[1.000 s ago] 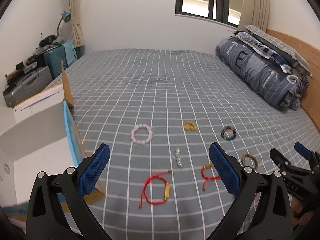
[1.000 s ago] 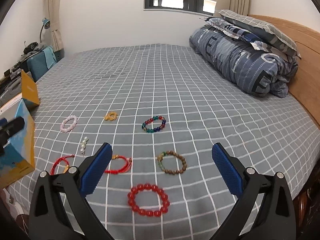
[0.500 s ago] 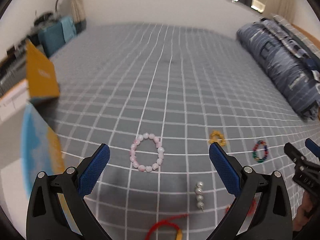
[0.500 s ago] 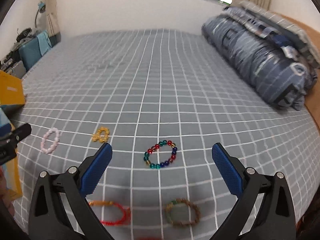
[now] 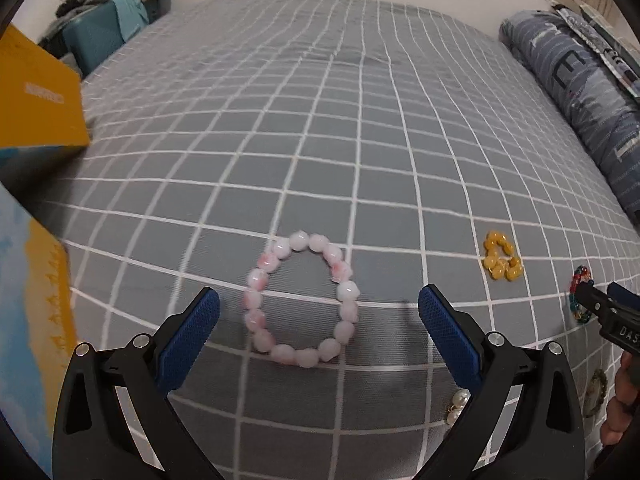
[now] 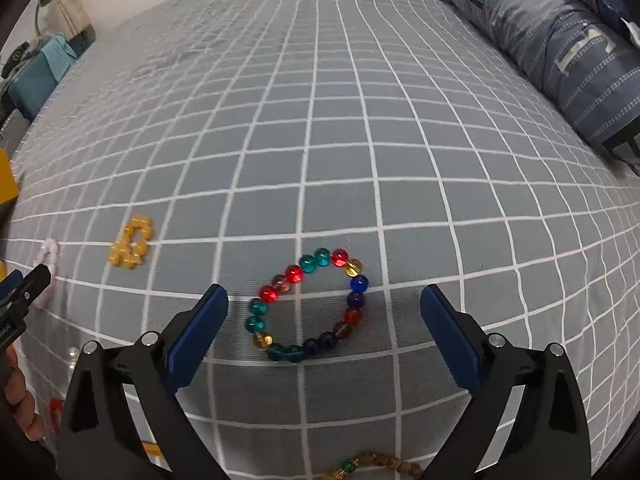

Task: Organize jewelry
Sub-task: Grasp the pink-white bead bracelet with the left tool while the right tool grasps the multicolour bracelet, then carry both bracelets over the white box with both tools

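We hold left hand-held gripper (image 5: 319, 312) jaws apart, pink bracelet (image 5: 301, 305) between fingers on bed (image 5: 320, 120). Right hand-held gripper (image 6: 324, 312) likewise apart around multicolour bracelet (image 6: 310, 305). Risk: pads pinch sheet (soft), or beads roll out.

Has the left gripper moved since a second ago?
Yes. The left gripper has advanced toward the pink bead bracelet, which now lies between its open fingers, no longer far ahead.
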